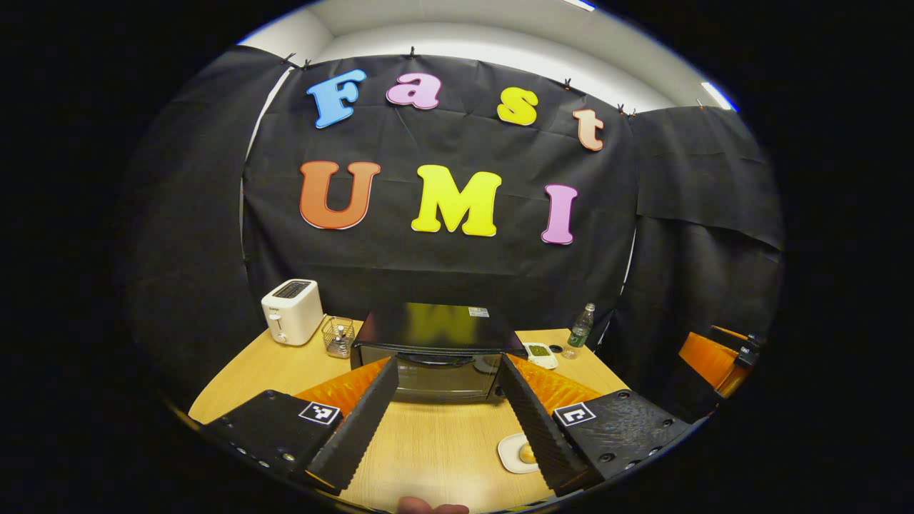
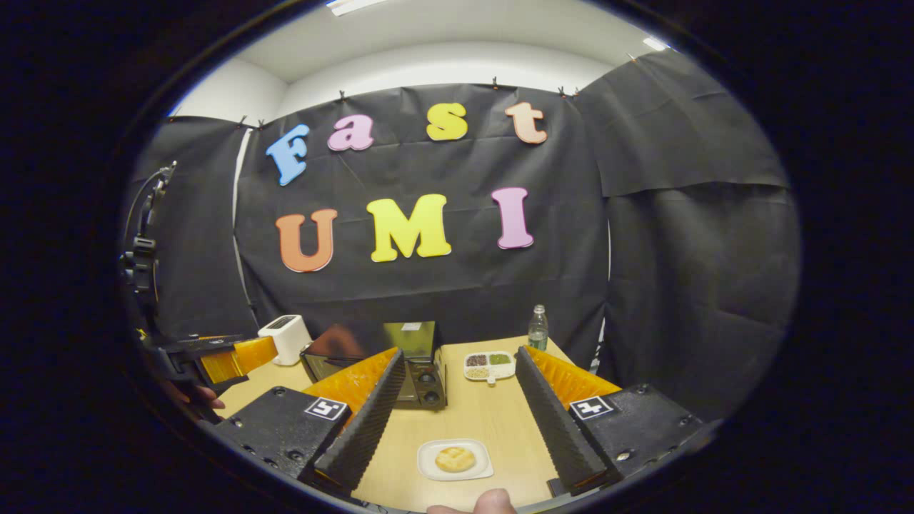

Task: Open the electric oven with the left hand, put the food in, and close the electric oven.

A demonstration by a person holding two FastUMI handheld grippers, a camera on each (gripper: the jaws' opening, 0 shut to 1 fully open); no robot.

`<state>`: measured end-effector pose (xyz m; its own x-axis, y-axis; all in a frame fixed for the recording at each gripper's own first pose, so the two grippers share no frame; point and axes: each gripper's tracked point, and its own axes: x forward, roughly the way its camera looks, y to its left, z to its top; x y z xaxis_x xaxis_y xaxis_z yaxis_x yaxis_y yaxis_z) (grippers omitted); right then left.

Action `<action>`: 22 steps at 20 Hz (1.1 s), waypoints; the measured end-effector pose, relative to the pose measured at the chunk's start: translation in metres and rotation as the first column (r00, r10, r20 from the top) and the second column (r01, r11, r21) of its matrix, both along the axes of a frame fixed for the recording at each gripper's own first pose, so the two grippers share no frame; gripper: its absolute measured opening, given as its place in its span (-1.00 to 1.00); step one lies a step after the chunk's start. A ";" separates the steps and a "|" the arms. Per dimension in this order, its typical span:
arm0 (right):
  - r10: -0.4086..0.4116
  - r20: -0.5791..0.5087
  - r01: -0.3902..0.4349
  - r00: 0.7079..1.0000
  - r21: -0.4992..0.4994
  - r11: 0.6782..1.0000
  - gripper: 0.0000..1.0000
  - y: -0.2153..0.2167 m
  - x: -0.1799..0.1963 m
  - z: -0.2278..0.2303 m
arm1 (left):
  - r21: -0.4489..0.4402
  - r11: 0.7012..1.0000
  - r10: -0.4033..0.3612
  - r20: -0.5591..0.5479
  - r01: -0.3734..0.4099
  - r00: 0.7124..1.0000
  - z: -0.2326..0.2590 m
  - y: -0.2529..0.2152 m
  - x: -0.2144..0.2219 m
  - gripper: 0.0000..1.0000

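Observation:
The black electric oven [image 1: 437,350] stands at the back of the wooden table with its glass door closed; it is also in the right gripper view [image 2: 400,360]. A round bun [image 2: 455,458] lies on a small white plate [image 2: 473,471] near the table's front; the left gripper view has the plate [image 1: 508,454] partly behind a finger. My left gripper [image 1: 446,368] is open, facing the oven door from a short distance. My right gripper [image 2: 457,360] is open above the table, with the bun between and below its fingers. The left gripper [image 2: 214,364] shows at the left of the right gripper view.
A white toaster [image 1: 291,310] and a wire basket [image 1: 338,335] stand left of the oven. A divided white dish of grains [image 2: 488,364] and a plastic bottle [image 2: 538,328] are to its right. Black cloth walls the booth on three sides.

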<state>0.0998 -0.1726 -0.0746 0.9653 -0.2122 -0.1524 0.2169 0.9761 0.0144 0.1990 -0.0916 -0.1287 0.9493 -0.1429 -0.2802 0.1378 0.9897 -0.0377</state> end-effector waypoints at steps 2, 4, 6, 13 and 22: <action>-0.019 -0.010 0.019 1.000 0.008 1.000 0.94 -0.020 0.021 -0.005 | 0.011 1.000 -0.002 -0.004 0.002 1.000 -0.011 -0.006 0.039 0.86; -0.039 -0.022 0.039 0.999 0.006 0.999 0.94 -0.040 0.040 -0.012 | 0.031 0.999 -0.009 -0.029 0.010 1.000 -0.030 -0.011 0.075 0.86; -0.055 -0.046 0.056 0.997 0.017 0.998 0.94 -0.058 0.058 -0.021 | 0.051 0.999 -0.005 -0.075 0.009 0.997 -0.056 -0.011 0.101 0.87; -0.079 -0.120 0.084 0.990 0.035 0.996 0.94 -0.076 0.082 -0.044 | 0.096 0.995 0.038 -0.192 -0.020 0.981 -0.127 -0.003 0.157 0.87; -0.101 -0.168 0.109 0.981 0.034 0.994 0.94 -0.066 0.071 -0.056 | 0.145 0.988 0.080 -0.230 -0.047 0.970 -0.150 0.000 0.156 0.94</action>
